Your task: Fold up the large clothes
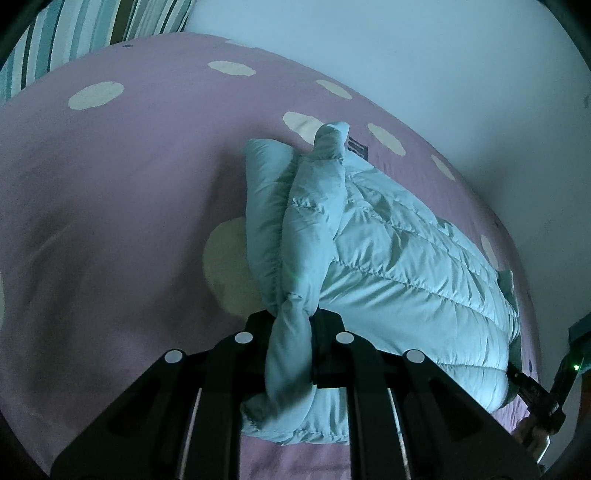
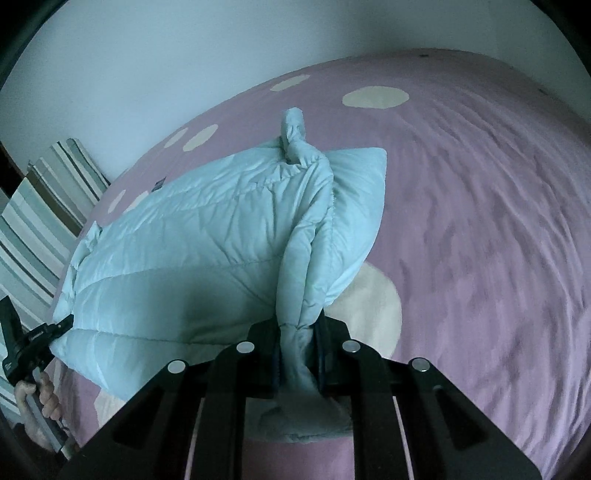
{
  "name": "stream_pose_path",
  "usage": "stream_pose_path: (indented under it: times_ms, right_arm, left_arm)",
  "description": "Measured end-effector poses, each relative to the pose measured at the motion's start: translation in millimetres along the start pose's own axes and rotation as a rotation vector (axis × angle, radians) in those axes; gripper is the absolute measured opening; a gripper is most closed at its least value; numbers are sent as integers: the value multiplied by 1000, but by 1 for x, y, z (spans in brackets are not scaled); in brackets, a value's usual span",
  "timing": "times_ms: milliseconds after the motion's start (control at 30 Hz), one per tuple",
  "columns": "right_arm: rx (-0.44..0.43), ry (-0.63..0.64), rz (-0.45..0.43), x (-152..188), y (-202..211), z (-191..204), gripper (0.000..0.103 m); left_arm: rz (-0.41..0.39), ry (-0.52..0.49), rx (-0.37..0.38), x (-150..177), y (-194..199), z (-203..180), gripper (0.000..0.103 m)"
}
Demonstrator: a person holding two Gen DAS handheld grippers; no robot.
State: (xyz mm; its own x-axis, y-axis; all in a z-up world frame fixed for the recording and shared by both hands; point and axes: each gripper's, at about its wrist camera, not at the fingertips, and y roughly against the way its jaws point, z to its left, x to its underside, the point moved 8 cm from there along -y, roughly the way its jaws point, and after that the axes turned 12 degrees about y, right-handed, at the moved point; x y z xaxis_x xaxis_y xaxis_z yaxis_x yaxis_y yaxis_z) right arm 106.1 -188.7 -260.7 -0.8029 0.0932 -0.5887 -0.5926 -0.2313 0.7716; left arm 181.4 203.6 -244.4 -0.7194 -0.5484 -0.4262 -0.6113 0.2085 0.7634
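A pale blue quilted puffer jacket (image 1: 388, 254) lies folded on a purple bedsheet with cream dots (image 1: 110, 206). My left gripper (image 1: 293, 325) is shut on a bunched edge of the jacket and holds it lifted. My right gripper (image 2: 297, 332) is shut on the opposite bunched edge of the jacket (image 2: 177, 251). Each gripper shows in the other's view: the right one at the far right edge (image 1: 532, 391), the left one at the lower left (image 2: 37, 339), held by a hand (image 2: 40, 402). The jacket hangs stretched between the two.
A pale wall (image 1: 406, 55) runs along the bed's far side. Striped pillows stand at the head of the bed (image 2: 40, 206), also showing in the left wrist view (image 1: 74, 33). Bare sheet (image 2: 498, 221) spreads beside the jacket.
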Motion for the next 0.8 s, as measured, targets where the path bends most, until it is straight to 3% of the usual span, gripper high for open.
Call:
stream_pose_path:
  times_ms: [200,300,467,567,800]
  right_arm:
    - [4,14,7,8,-1,1,14]
    - [-1,-6,1,6,-1,0,17]
    - [21,-33,7,11,5,-7,37]
    - [38,-53,-1,11,13,-14,40]
    - [165,-32,-53,-1,43,-22,40]
  left_arm:
    - [29,1,13,8,-2,13,15]
    - [41,23,16,8,-4,18,25]
    - [42,58,-19,8,-2,30,65]
    - [26,24,-64,6,0,31,76]
    - [17,-31,-106,1,4,30,81]
